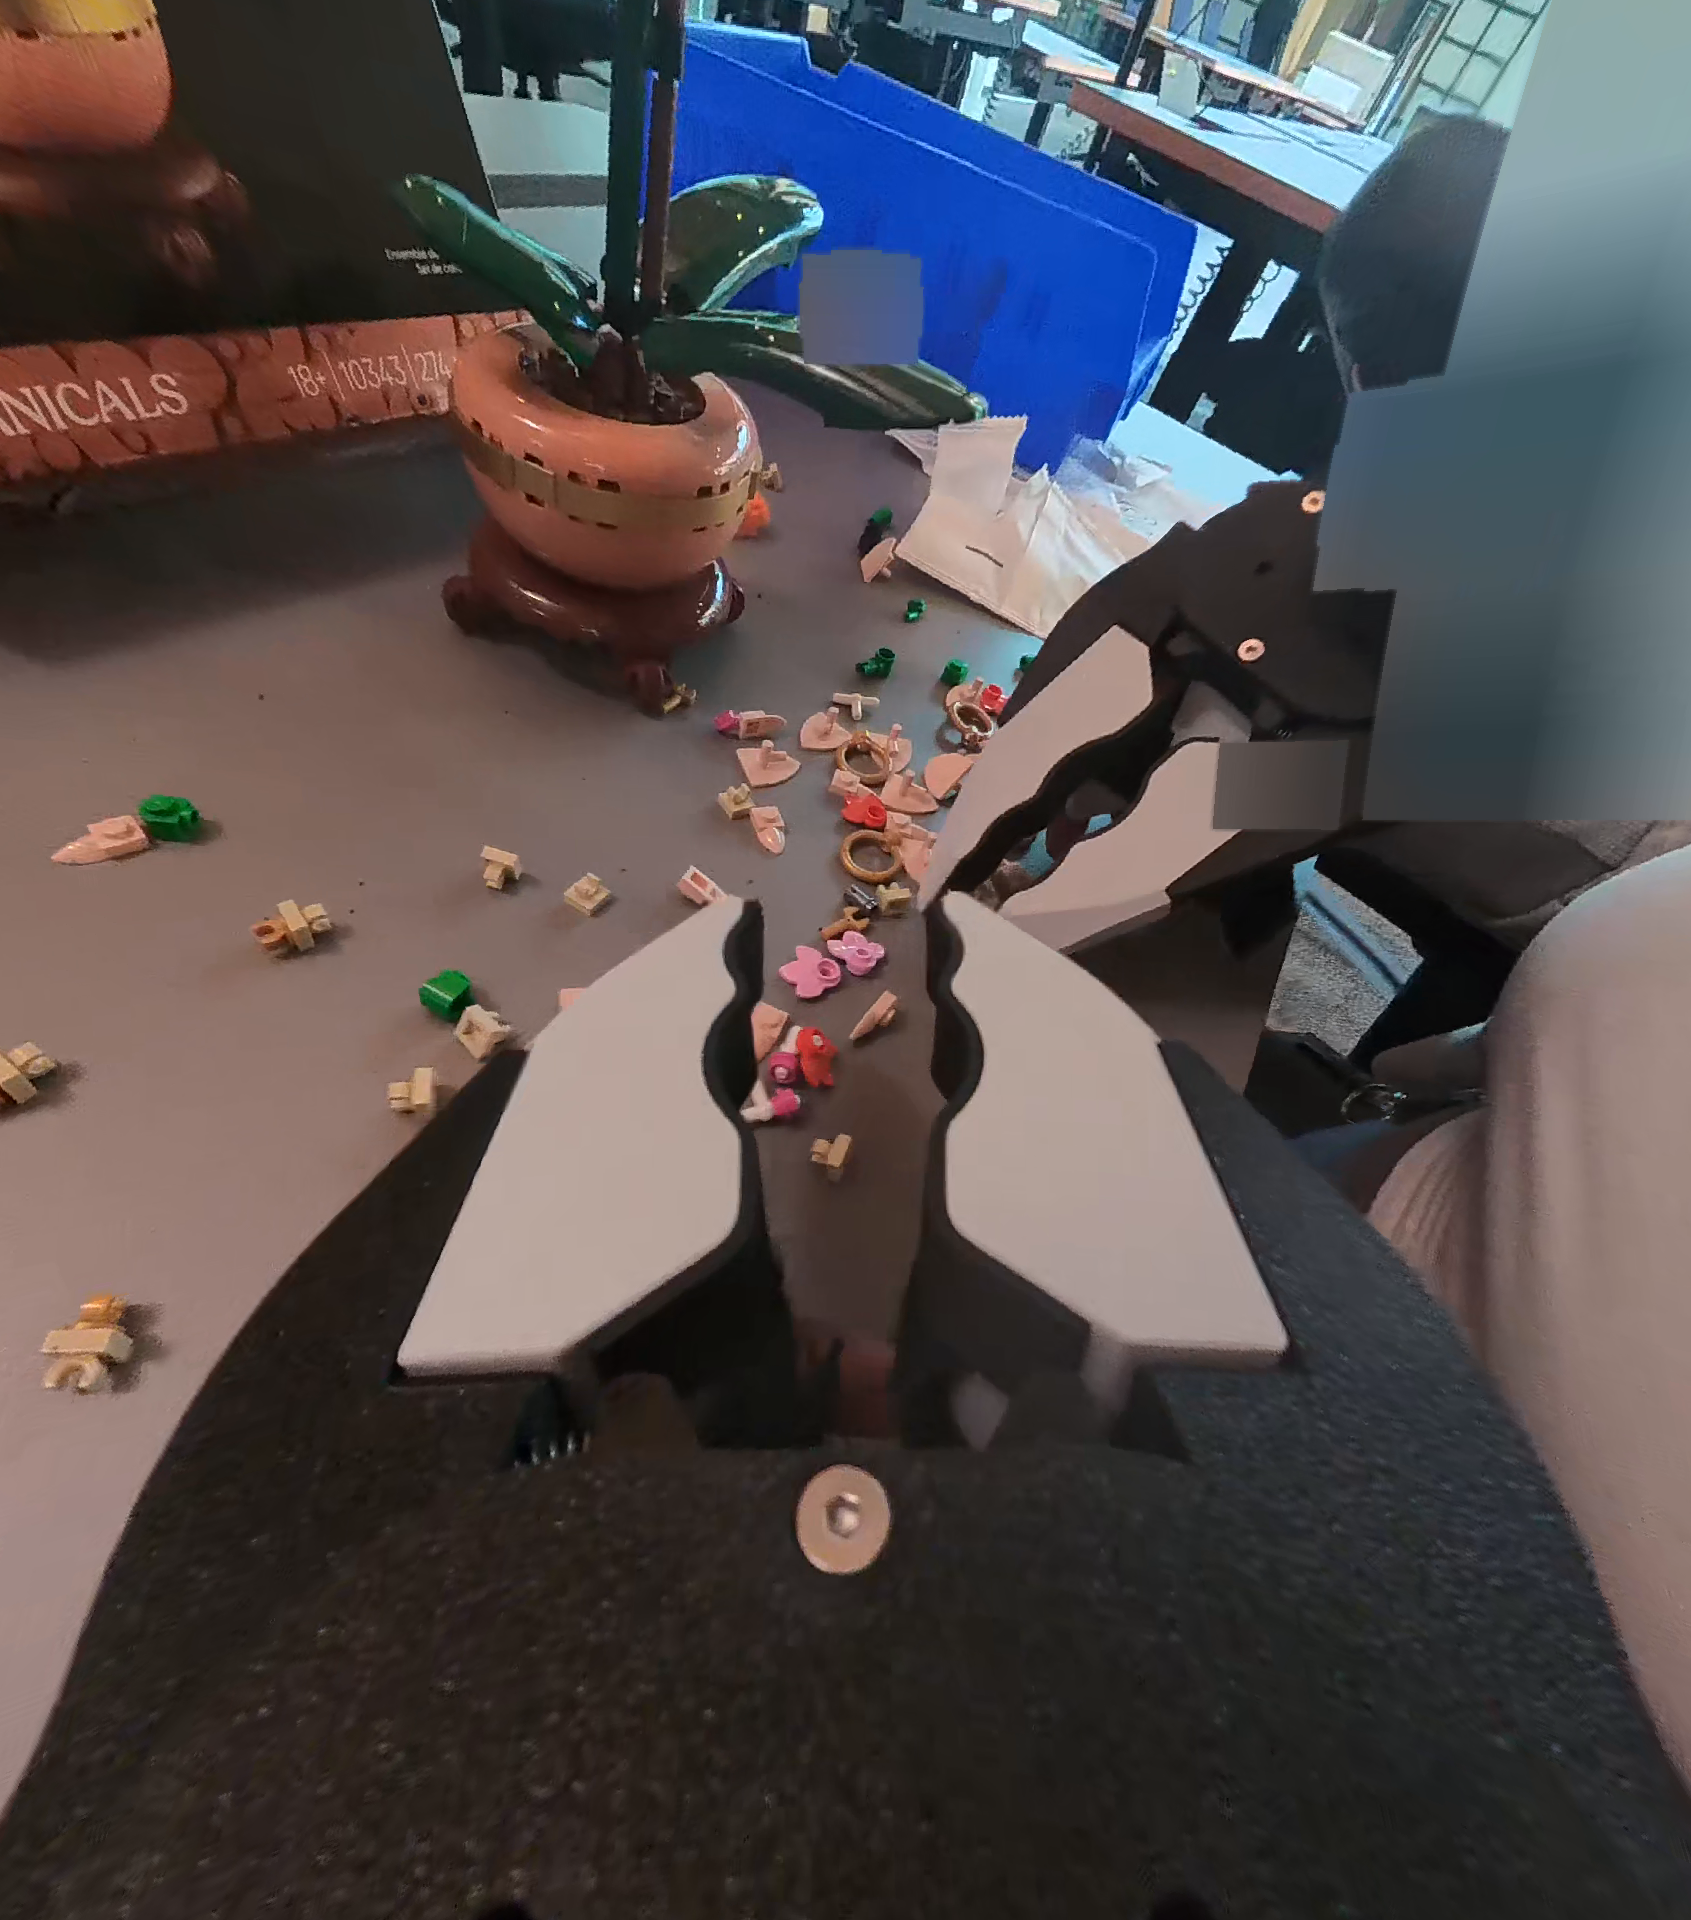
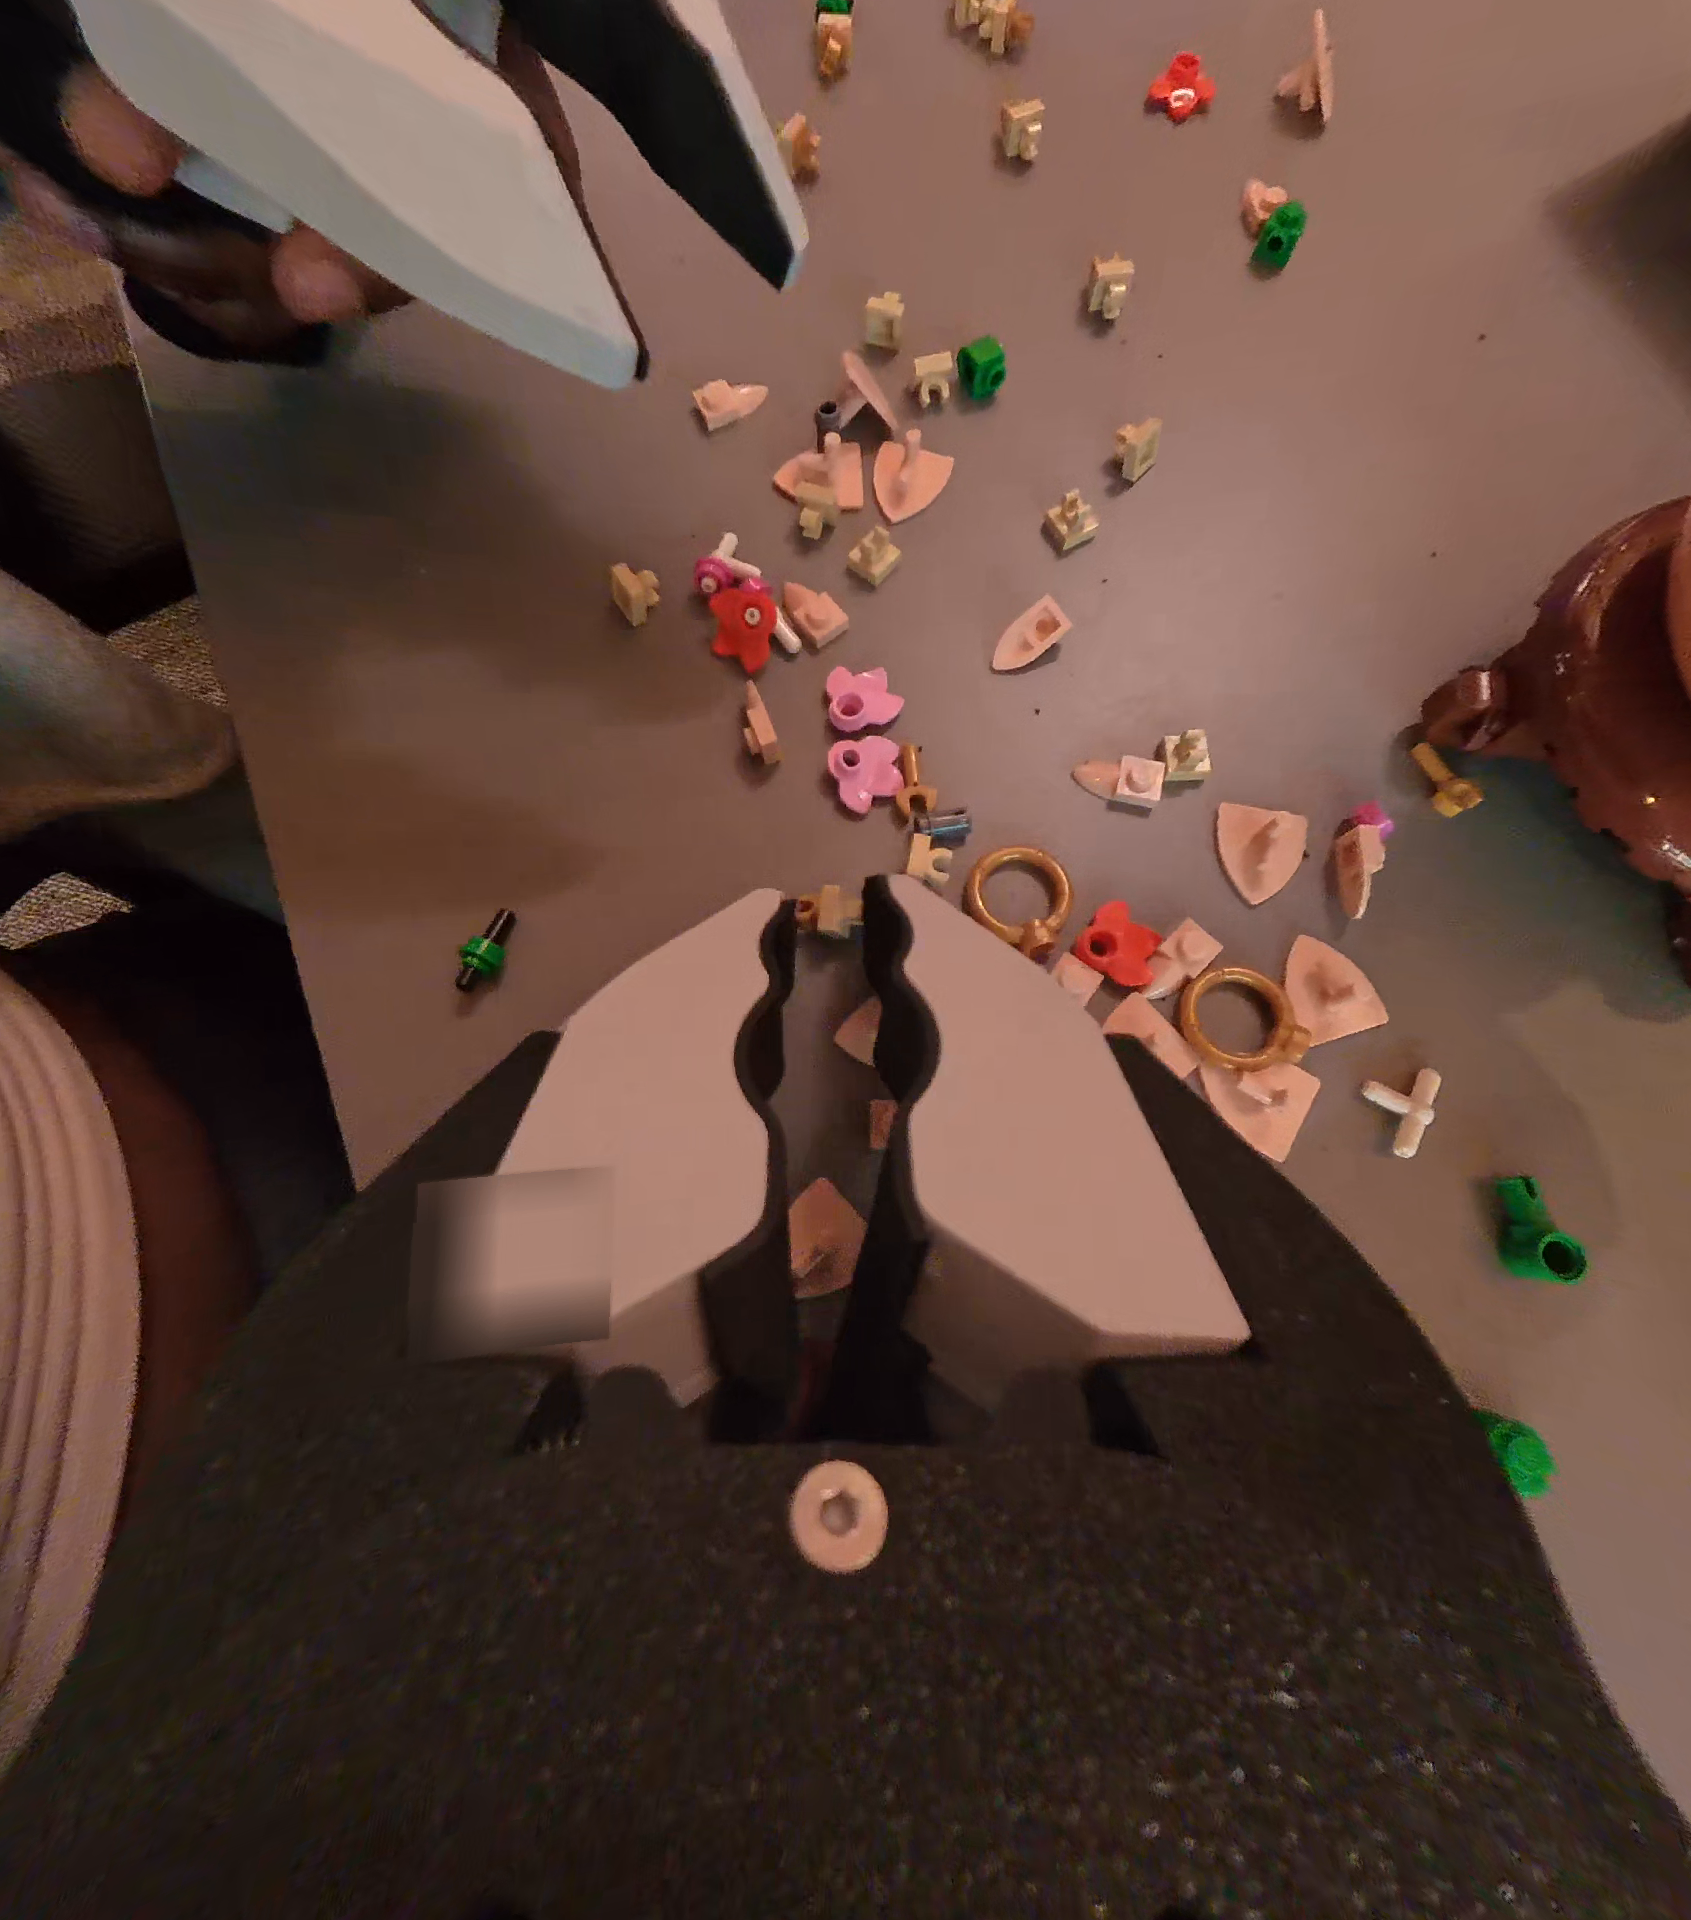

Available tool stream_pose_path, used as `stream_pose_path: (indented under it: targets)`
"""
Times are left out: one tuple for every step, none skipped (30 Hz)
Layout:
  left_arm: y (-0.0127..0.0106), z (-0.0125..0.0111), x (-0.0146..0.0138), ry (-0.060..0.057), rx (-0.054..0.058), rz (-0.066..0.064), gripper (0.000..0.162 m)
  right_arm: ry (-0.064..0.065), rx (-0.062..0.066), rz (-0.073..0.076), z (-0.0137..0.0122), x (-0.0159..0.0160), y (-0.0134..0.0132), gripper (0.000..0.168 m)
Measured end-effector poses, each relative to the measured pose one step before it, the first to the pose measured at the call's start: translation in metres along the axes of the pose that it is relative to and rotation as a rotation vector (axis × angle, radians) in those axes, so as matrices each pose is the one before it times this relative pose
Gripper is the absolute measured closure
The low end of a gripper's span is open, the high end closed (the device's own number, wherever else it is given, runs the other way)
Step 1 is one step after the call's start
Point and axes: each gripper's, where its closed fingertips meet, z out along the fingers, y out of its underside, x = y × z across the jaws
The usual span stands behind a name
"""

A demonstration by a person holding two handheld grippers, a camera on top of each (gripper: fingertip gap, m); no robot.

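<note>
The right gripper (image 2: 828, 902) hangs low over the grey table (image 2: 467, 665), jaws narrowed around a small tan piece (image 2: 833, 910) at its tips, though a firm pinch I cannot confirm; the left gripper (image 1: 839, 920) waits half-open above two pink flowers (image 1: 828, 964), beside the potted plant model (image 1: 602, 468).

Two black, grainy-textured grippers, left (image 1: 841, 914) and right (image 2: 828, 894), with pale grey fingers, wavy black inner pads, one silver screw (image 1: 842, 1521) behind each finger pair.
</note>
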Motion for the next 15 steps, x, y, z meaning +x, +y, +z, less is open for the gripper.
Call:
stream_pose_path:
  targets:
    - [0.0008,0.00116,0.00142,0.0092,-0.0006,-0.0249,0.132,0.0153,0.0064,-0.015,-0.00122,0.00187,-0.00082,0.156]
    - [0.00093,0.00171,0.00236,0.0167,-0.0009,-0.0364,0.133,0.0123,0.0334,-0.0311,-0.0022,0.00032,-0.00513,0.156]
    - [0.00094,0.00207,0.00404,0.0294,-0.0009,-0.0422,0.134,0.0086,0.0504,-0.0404,-0.00382,-0.00135,-0.00924,0.156]
    - [0.00005,0.0024,0.00512,0.0406,0.006,-0.0477,0.134,0.0076,0.0611,-0.0588,-0.00252,-0.0009,-0.01026,0.156]
    - [-0.00126,0.00236,0.00606,0.0508,0.015,-0.0555,0.134,0.0124,0.075,-0.0794,-0.00515,-0.00232,-0.01381,0.156]
    - [-0.00171,0.00239,0.00672,0.0629,0.0159,-0.0621,0.134,0.0243,0.0717,-0.086,-0.00474,-0.00083,-0.0138,0.156]
    - [-0.00144,0.00217,0.00703,0.0723,0.0097,-0.0629,0.134,0.023,0.053,-0.0702,-0.00343,0.00006,-0.01115,0.156]
    - [-0.00108,0.00169,0.0073,0.0758,0.0025,-0.0566,0.134,0.0023,0.0279,-0.0425,-0.00183,-0.00096,-0.00696,0.156]
    - [-0.00067,0.00164,0.00661,0.0676,-0.0017,-0.0452,0.134,0.0038,0.0228,-0.0181,-0.00092,0.00019,-0.00516,0.156]
    - [-0.00026,0.00153,0.00472,0.048,-0.003,-0.0291,0.135,-0.004,0.0263,-0.0105,-0.00087,-0.00079,-0.00455,0.156]
    - [-0.00002,0.00163,0.00228,0.0267,-0.0037,-0.0131,0.136,-0.0097,0.0213,-0.0068,-0.00054,-0.00101,-0.00335,0.156]
    - [-0.0001,0.00169,0.00099,0.0145,-0.002,-0.0028,0.138,-0.0016,0.0129,-0.0033,-0.0003,-0.00027,-0.00247,0.156]
    - [-0.00019,0.00133,0.00048,0.0089,-0.0007,-0.0012,0.139,-0.01,0.0028,-0.005,0.00011,-0.0016,-0.00111,0.156]
    - [-0.00032,0.00133,-0.00022,0.004,-0.0014,-0.0015,0.141,-0.0036,0.0049,-0.0059,0.00045,-0.001,-0.00124,0.156]
    - [-0.00033,0.00099,0.00101,0.0119,0.0,0.0015,0.147,0.0073,-0.0028,-0.0057,0.00064,0.0004,0.0001,0.156]
